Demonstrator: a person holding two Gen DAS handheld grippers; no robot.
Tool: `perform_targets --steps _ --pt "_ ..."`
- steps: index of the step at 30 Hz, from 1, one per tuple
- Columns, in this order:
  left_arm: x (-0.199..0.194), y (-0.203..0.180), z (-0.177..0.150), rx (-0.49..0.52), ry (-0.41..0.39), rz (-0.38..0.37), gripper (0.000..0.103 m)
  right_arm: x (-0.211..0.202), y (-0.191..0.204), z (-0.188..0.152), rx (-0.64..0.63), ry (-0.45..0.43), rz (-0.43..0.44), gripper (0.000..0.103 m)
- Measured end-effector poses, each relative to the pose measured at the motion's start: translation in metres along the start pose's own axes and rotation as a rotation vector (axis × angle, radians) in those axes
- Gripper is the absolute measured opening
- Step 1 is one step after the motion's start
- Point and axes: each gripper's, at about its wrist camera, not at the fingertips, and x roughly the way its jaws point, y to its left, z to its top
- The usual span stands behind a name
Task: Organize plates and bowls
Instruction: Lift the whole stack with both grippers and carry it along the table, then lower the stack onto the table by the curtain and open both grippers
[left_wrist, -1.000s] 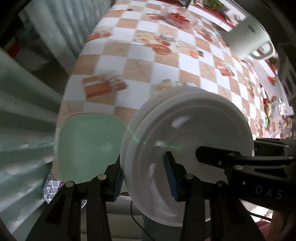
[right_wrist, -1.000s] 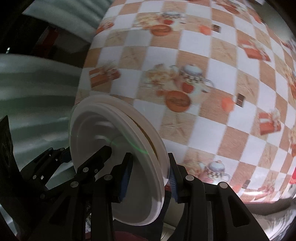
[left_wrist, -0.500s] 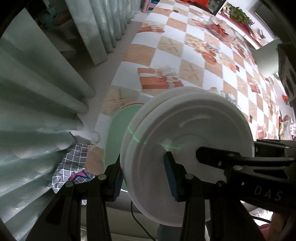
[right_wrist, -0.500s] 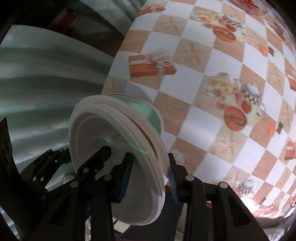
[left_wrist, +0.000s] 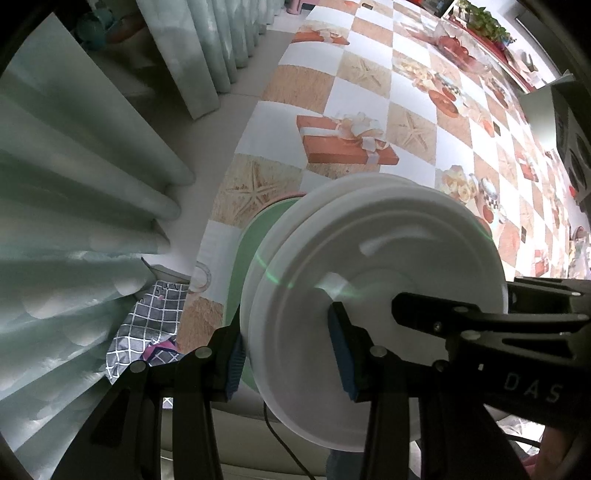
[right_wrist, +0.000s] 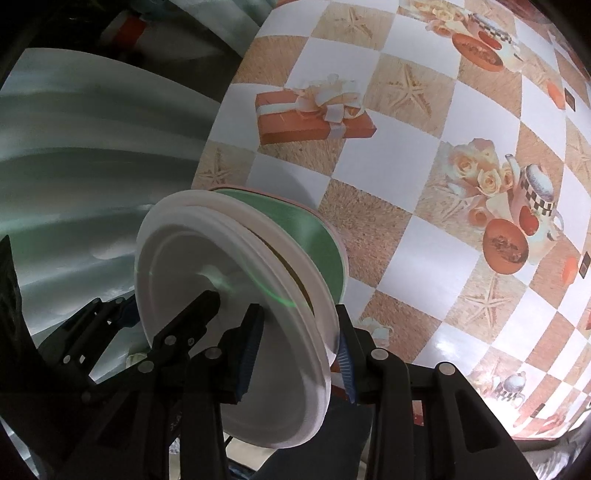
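Left wrist view: the stack of white plates (left_wrist: 373, 280) was clamped on edge by the left gripper (left_wrist: 291, 354) and the right gripper (right_wrist: 295, 350), above the green plate (right_wrist: 314, 236) on the table (right_wrist: 388, 155).

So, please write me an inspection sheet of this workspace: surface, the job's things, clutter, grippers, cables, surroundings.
Surface: table with a checkered cloth printed with gift boxes, starfish and teapots.
Job's things: stack of white plates, held on edge by both grippers; green plate lying on the table behind it.
Clutter: glass bowl at the far end.
Grippers: left gripper and right gripper each clamp the stack's rim.
Cables: thin black cable below the plates.
Surroundings: pale green curtain; checked cloth beside the table.
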Motion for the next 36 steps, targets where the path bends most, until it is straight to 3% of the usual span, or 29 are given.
perform_targets --steps 11,13,16,17,18,19,22,24,27,29,36 --pt "0.003 -0.002 0.002 0.026 -0.028 0.016 0.046 0.004 0.004 0.002 -0.017 0.003 -0.009 0.043" --pt "0.001 -0.004 0.002 0.036 -0.043 0.029 0.053 0.003 0.005 0.002 -0.024 0.001 -0.010 0.044" --pt "-0.005 -0.008 0.000 0.057 -0.097 0.068 0.073 0.000 0.009 0.004 -0.040 -0.011 -0.026 0.046" --pt "-0.006 -0.009 0.000 0.057 -0.103 0.070 0.080 -0.001 0.009 0.003 -0.043 -0.012 -0.026 0.052" --pt "-0.007 -0.008 0.000 0.052 -0.105 0.080 0.080 -0.003 0.010 0.003 -0.044 -0.019 -0.027 0.070" --pt "-0.009 -0.008 0.001 0.044 -0.110 0.081 0.081 -0.005 0.010 0.002 -0.046 -0.028 -0.029 0.077" --pt "-0.012 -0.005 0.003 0.018 -0.113 0.068 0.083 -0.012 0.009 0.002 -0.048 -0.035 -0.021 0.077" --pt "-0.012 -0.004 0.002 0.018 -0.104 0.085 0.093 -0.017 0.008 0.000 -0.047 -0.043 -0.022 0.078" --pt "-0.014 -0.004 -0.004 0.018 -0.112 0.093 0.093 -0.027 0.007 -0.004 -0.054 -0.074 -0.053 0.101" --pt "-0.018 -0.004 -0.008 0.010 -0.123 0.088 0.093 -0.034 0.004 -0.009 -0.069 -0.097 -0.059 0.101" --pt "-0.042 -0.005 -0.019 -0.008 -0.190 0.198 0.093 -0.063 0.008 -0.020 -0.127 -0.153 -0.112 0.101"
